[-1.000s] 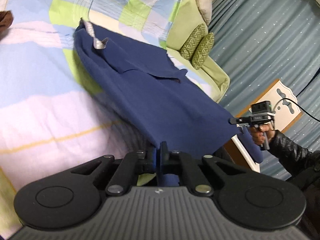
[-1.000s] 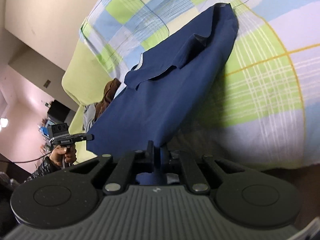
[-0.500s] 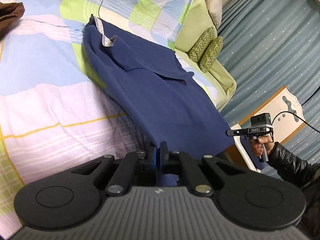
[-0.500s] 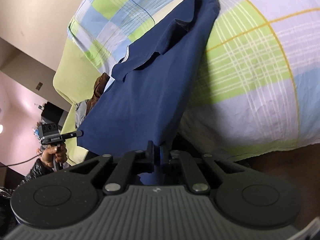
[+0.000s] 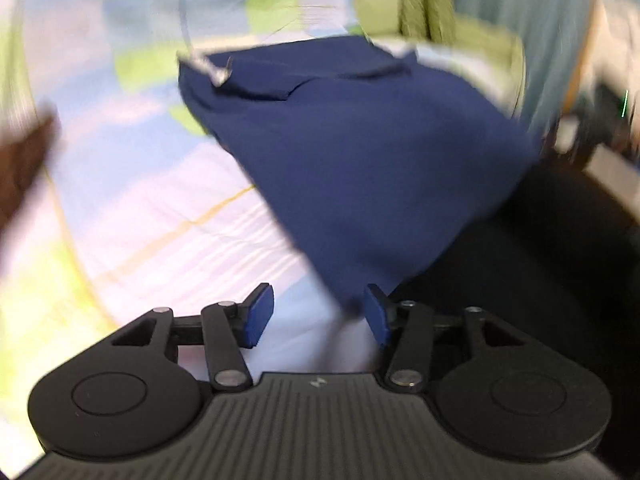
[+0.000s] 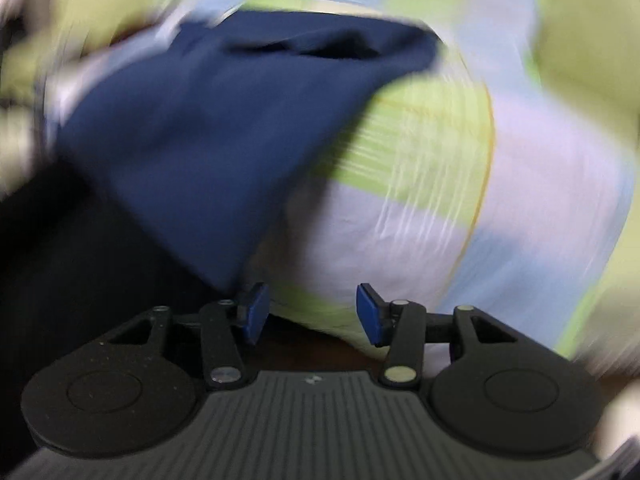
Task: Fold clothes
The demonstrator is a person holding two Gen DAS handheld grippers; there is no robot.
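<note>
A navy blue shirt (image 5: 360,152) lies on the checked bedspread (image 5: 152,216), its collar end far from me and its hem at the bed's near edge. It also shows in the right wrist view (image 6: 192,132). My left gripper (image 5: 318,316) is open; the hem corner lies just by its right finger. My right gripper (image 6: 310,312) is open; the other hem corner lies just by its left finger. Both views are blurred by motion.
The bedspread shows in the right wrist view too (image 6: 420,184). Green pillows (image 5: 424,12) lie at the head of the bed, with blue curtains (image 5: 540,20) behind. A brown garment (image 5: 20,168) lies at the left. A dark area (image 5: 540,272) fills the space below the shirt.
Both grippers have opened and let go of the shirt's hem corners. The shirt has dropped onto the bed. Both cameras are moving fast.
</note>
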